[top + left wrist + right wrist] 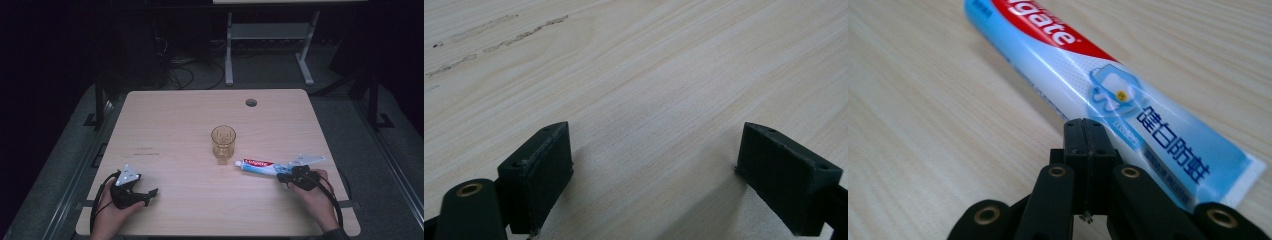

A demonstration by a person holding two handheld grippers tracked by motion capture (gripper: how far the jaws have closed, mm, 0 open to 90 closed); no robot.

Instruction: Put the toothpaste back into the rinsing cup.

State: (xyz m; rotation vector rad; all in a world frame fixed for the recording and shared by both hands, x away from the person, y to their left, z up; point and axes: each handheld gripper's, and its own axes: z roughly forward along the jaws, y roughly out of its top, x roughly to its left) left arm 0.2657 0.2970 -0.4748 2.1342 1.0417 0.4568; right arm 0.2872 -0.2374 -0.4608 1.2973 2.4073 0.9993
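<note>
Toothpaste tube approached by the closed right hand-held gripper beside a glass on the desk.

A toothpaste tube (257,166) is laid flat on the desk (175,125), its cap end just beside the foot of an amber glass (223,142) and its flat crimped end turned right, toward the right hand-held gripper (286,176), probably so that the thin end can be nipped. In the right gripper view the jaws are seen pressed together with nothing between them, their tips at the tube's (1108,95) near edge; whether it is touched cannot be told. The red band is printed with what is read as "Colgate", cut off at the frame's edge, and blue Chinese characters are carried near the crimp. The left hand-held gripper (150,194) is held low at the near left, jaws wide apart over bare wood (649,100), well apart from both things.
</note>
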